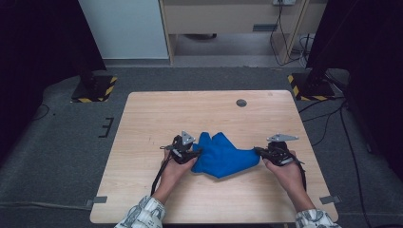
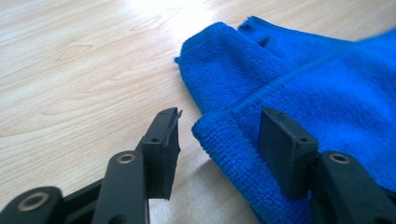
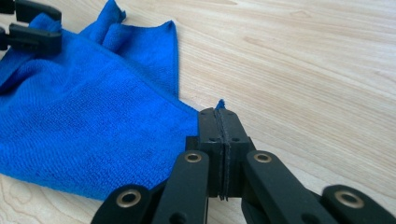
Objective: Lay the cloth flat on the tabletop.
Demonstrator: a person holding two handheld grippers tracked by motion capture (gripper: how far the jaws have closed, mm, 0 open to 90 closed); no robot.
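Currently my right gripper [image 3: 219,122] clamps a corner of the blue cloth [image 1: 221,156] on the counter [image 1: 142,123], while my left gripper [image 2: 219,135], jaws wide, straddles a folded edge; closing askew would miss it.

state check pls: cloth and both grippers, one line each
blue cloth: rumpled and partly folded over, lying on the wooden table.
left gripper: jaws open, straddling a folded cloth edge, not clamped.
right gripper: jaws shut on a cloth corner; a bit of blue pokes out past the tips.
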